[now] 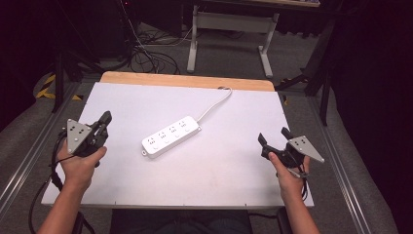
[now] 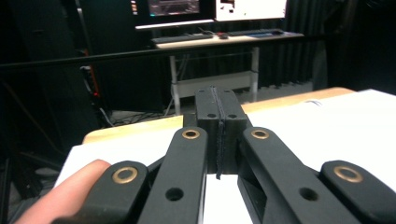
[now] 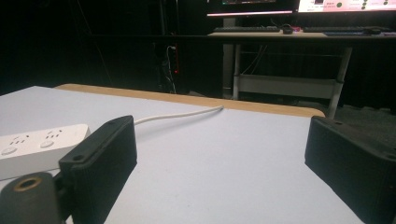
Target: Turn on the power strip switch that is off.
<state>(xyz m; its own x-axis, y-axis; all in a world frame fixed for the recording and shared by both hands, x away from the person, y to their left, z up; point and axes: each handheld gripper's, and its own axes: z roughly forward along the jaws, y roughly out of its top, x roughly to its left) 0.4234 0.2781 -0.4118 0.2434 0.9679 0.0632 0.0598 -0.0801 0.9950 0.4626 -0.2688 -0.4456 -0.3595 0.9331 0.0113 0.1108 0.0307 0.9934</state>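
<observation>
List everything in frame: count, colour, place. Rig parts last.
power strip: 1, white, middle of the table, lying flat at a slant
cable: 1, white, runs from the strip's far end to the table's far edge
table: 1, white top with a wooden strip along the far edge
desk: 1, pale frame, on the floor beyond the table; the left gripper view shows monitors and keyboards on it
floor cables: a dark tangle, count unclear, on the carpet beyond the far left corner
left gripper: 1, black with a grey plate, left side of the table, fingers shut on nothing
right gripper: 1, black with a grey plate, right side of the table, fingers open, nothing between them
hands: 2, one on each gripper
</observation>
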